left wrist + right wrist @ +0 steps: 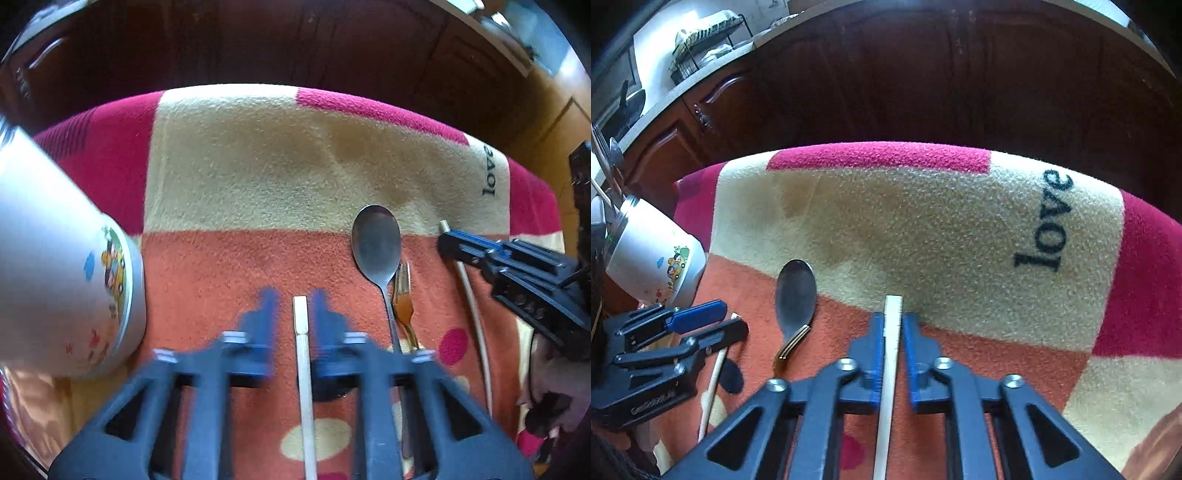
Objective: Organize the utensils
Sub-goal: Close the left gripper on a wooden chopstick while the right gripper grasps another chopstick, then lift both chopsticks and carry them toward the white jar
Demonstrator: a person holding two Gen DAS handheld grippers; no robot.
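A pale chopstick [304, 369] runs straight up between the blue fingers of my left gripper [293, 299], which is shut on it near its square end. In the right wrist view that chopstick [711, 391] slants over the cloth, its tip poking past the left gripper [731, 321]. My right gripper [892, 317] is shut on a second chopstick [888, 387]; from the left it shows as the right gripper [445, 240] clamped near the stick's tip [474, 321]. A steel spoon [376, 240] [796, 291] and a small golden fork [402, 299] [792, 345] lie between the two grippers.
A white cup with a cartoon print [66, 266] [653, 258] stands at the left, with utensil handles [605, 155] sticking out of it. A fleece blanket [923, 221] in cream, orange and magenta, printed "love", covers the surface. Dark wooden cabinets [923, 74] rise behind.
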